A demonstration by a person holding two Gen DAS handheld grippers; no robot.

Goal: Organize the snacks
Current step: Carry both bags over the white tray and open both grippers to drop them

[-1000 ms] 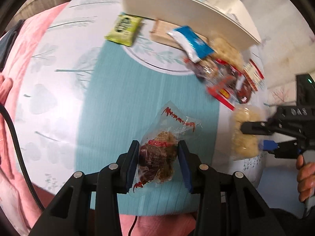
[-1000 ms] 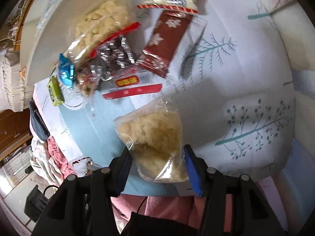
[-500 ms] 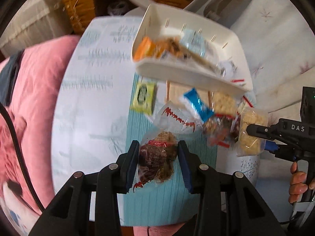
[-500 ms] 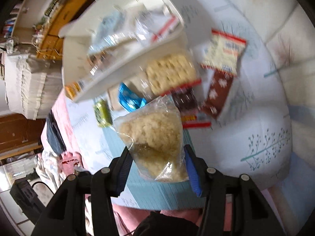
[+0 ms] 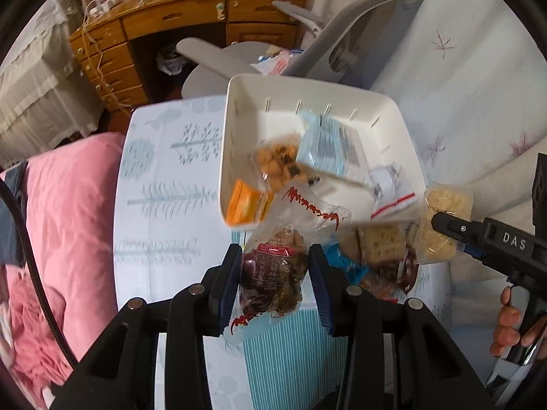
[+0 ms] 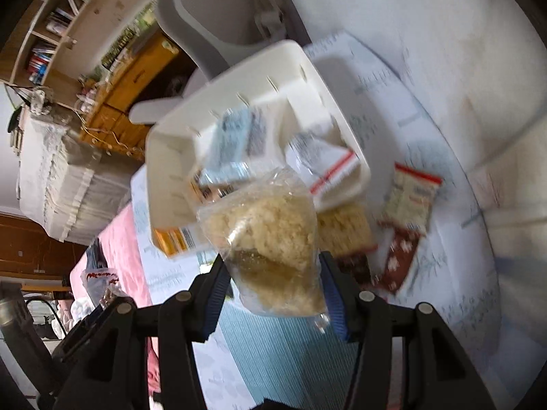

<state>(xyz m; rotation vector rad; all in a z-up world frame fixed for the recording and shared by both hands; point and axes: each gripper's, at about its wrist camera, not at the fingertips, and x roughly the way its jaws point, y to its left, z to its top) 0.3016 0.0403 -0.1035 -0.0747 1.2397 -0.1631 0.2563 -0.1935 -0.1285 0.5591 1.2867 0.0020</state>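
Note:
My left gripper (image 5: 275,273) is shut on a clear packet of dark red and brown snack (image 5: 273,270), held in the air in front of the white basket (image 5: 236,109). My right gripper (image 6: 271,280) is shut on a clear bag of pale crumbly snack (image 6: 270,235), also held up near the basket (image 6: 164,157); the bag also shows in the left wrist view (image 5: 441,225). The basket holds an orange packet (image 5: 246,205), a blue-and-white packet (image 5: 328,150) and a few more. Other snacks lie on the table beside it: a cracker pack (image 5: 381,242) and a brown packet (image 6: 400,259).
The table wears a white and teal cloth with tree prints (image 5: 164,198). A pink blanket (image 5: 58,225) lies left of it. A grey office chair (image 5: 239,54) and a wooden desk (image 5: 164,24) stand behind. A red-edged snack bag (image 6: 412,194) lies right of the basket.
Both grippers have lifted their packets well above the table and risen toward the basket; its inside now shows from above. Both stayed shut on their packets.

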